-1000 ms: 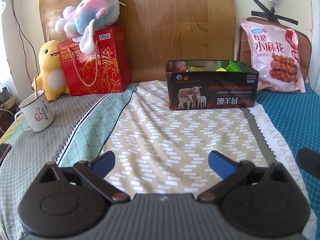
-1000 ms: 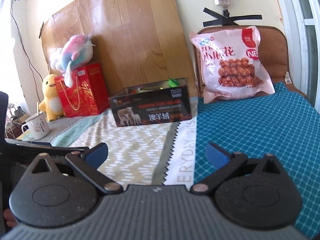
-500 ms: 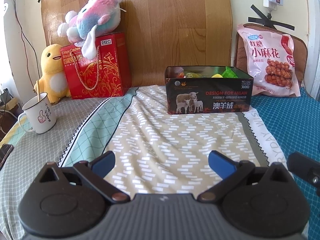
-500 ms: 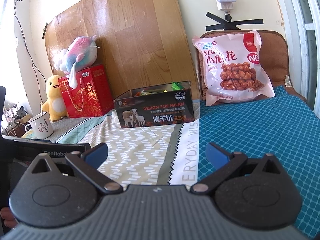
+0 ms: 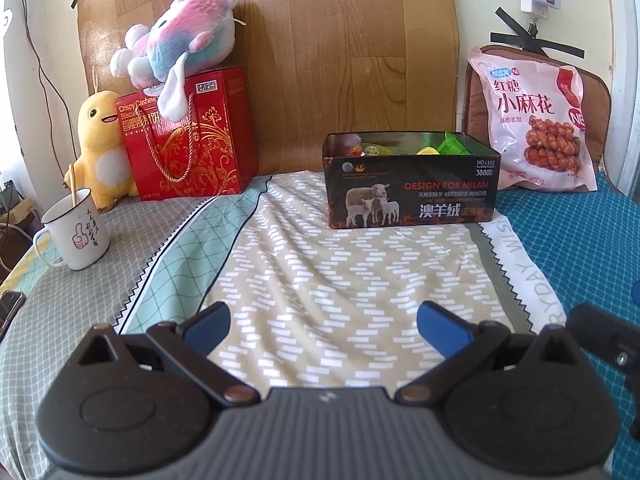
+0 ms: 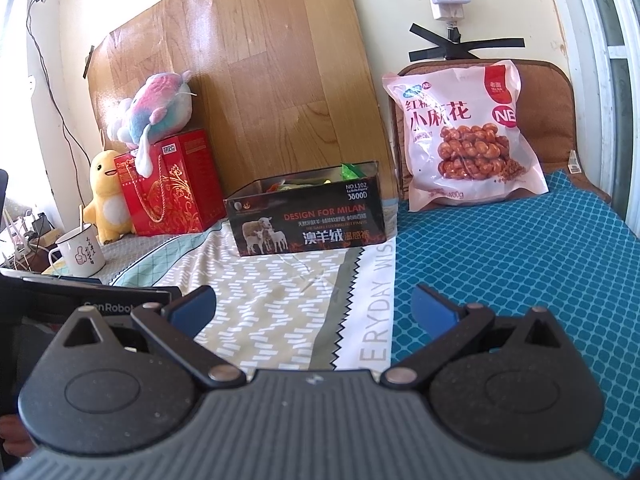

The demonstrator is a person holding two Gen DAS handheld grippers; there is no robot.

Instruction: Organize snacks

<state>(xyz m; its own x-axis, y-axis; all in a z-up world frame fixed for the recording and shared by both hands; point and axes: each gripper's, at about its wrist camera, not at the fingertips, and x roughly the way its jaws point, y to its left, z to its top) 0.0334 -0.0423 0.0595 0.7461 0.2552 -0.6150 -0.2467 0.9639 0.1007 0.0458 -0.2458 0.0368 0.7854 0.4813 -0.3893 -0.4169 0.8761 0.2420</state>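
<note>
A dark open box with sheep on its front (image 5: 412,196) (image 6: 310,220) stands on the patterned cloth, with several small wrapped snacks showing over its rim. A big pink bag of fried twists (image 5: 538,120) (image 6: 466,136) leans upright against a brown cushion to the box's right. My left gripper (image 5: 324,326) is open and holds nothing, well in front of the box. My right gripper (image 6: 314,306) is open too, nothing between its fingers, further right over the cloth's edge.
A red gift box (image 5: 188,136) with a pastel plush toy (image 5: 180,44) on top stands at the back left, beside a yellow plush duck (image 5: 100,148). A white mug (image 5: 78,236) sits near the left edge. A wooden board (image 5: 320,40) backs the scene.
Both grippers have drawn back and risen a little, so the box and pink bag look smaller and farther. Both stay open.
</note>
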